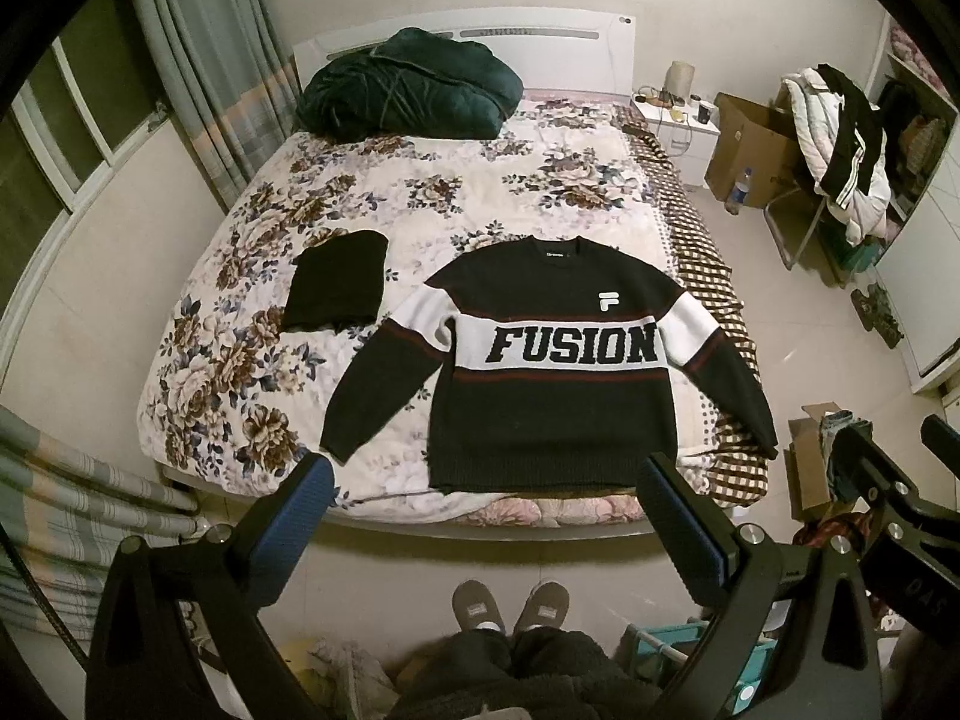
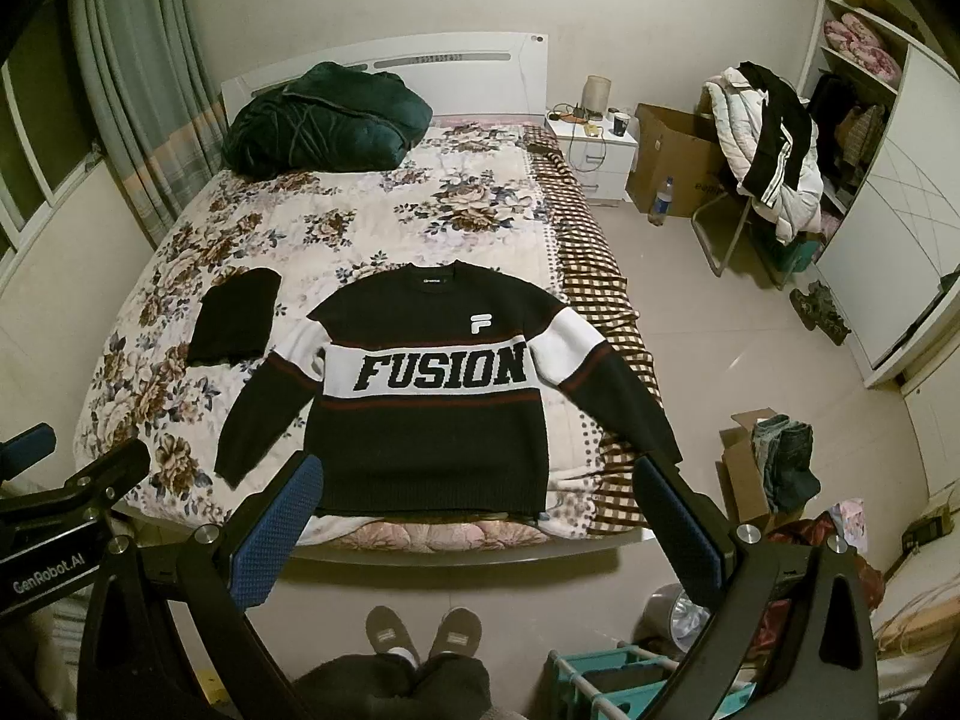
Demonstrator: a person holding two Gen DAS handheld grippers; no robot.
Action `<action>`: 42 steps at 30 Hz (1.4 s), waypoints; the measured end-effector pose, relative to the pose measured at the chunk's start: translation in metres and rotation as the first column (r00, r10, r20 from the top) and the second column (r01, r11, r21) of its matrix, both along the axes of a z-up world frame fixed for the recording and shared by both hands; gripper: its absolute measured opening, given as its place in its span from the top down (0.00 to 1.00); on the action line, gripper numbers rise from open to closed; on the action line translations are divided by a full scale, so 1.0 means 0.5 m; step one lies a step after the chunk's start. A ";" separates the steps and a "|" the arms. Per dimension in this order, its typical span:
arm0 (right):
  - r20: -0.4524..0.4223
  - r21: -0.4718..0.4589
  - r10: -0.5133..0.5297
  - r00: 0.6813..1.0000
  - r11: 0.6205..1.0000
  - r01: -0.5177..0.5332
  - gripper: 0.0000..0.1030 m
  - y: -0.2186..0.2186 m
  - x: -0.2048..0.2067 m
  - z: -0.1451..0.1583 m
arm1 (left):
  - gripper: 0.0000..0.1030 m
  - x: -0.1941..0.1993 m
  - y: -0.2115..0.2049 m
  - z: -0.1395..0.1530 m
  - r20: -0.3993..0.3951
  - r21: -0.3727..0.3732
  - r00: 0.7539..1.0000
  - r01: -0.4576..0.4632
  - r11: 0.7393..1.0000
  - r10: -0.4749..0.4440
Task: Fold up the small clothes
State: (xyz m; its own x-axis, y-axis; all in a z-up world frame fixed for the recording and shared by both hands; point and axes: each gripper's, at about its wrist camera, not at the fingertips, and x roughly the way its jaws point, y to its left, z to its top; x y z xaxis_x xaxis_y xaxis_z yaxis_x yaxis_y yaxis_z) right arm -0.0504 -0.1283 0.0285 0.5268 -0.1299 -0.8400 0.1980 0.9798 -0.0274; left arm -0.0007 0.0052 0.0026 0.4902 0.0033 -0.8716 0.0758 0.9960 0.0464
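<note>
Black knit sweater with a white "FUSION" band lies flat, front up, sleeves spread, near the foot of the floral bed. A folded black garment sits just beside its sleeve. Both the left tool and right tool hover above the floor, released and holding nothing.

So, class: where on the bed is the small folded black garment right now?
In both views the folded black garment lies on the floral bedspread, just left of the FUSION sweater.
</note>
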 end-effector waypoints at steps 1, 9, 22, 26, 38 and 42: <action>0.000 0.001 0.001 1.000 1.000 -0.001 0.00 0.000 0.000 0.000 | 0.00 0.002 -0.002 0.001 -0.001 0.001 1.000 0.000 1.000 0.000; 0.002 0.003 0.005 1.000 1.000 -0.005 0.00 0.006 0.000 0.003 | 0.00 0.003 -0.006 0.007 -0.002 0.001 1.000 -0.001 1.000 0.001; 0.006 0.006 0.004 1.000 1.000 -0.004 0.00 0.013 -0.001 0.011 | 0.00 0.001 -0.014 0.019 0.001 0.003 1.000 0.005 1.000 -0.005; 0.006 0.006 0.004 1.000 1.000 -0.004 0.00 0.016 0.000 0.015 | 0.00 0.002 -0.016 0.022 0.000 0.001 1.000 0.004 1.000 -0.004; 0.010 0.006 0.004 1.000 1.000 -0.005 0.00 0.014 -0.005 0.015 | 0.00 0.002 -0.017 0.022 0.005 -0.001 1.000 0.004 1.000 -0.004; 0.011 0.006 0.004 1.000 1.000 -0.004 0.00 0.015 -0.006 0.017 | 0.00 0.002 -0.017 0.026 0.006 -0.001 1.000 0.004 1.000 -0.004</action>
